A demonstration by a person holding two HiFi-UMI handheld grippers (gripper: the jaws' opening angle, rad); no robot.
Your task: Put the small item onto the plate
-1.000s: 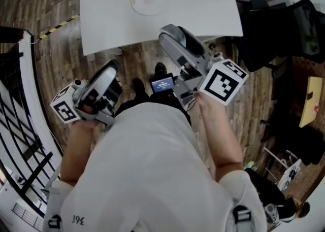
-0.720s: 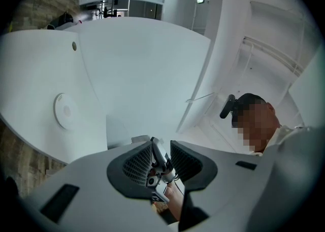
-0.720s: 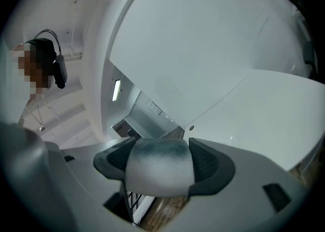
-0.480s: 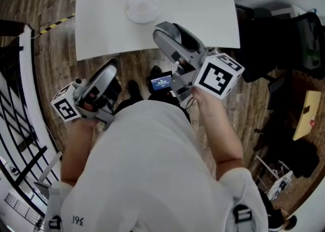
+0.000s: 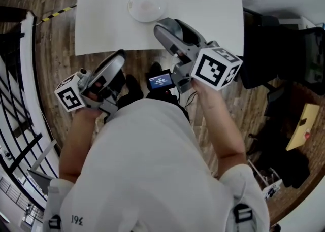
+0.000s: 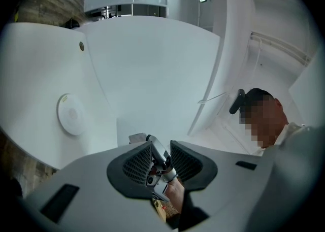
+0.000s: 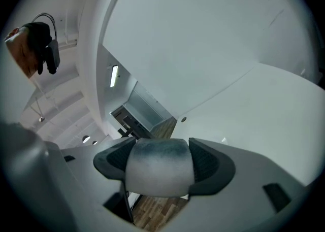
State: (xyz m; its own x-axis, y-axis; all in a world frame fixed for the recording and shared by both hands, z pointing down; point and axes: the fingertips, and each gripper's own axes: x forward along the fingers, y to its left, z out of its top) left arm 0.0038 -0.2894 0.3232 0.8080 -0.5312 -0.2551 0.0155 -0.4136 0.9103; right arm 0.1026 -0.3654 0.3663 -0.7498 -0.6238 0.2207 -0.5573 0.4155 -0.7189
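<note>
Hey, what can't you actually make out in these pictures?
- Right gripper view: the small item in the right claw is close and blurred; its kind cannot be told.
- Head view: that item is hidden by the gripper's own body.
- Head view: the plate is too small to show whether anything lies on it.

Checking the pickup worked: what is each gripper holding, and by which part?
Right gripper clamps the small grey item by its two sides; left gripper holds nothing.
</note>
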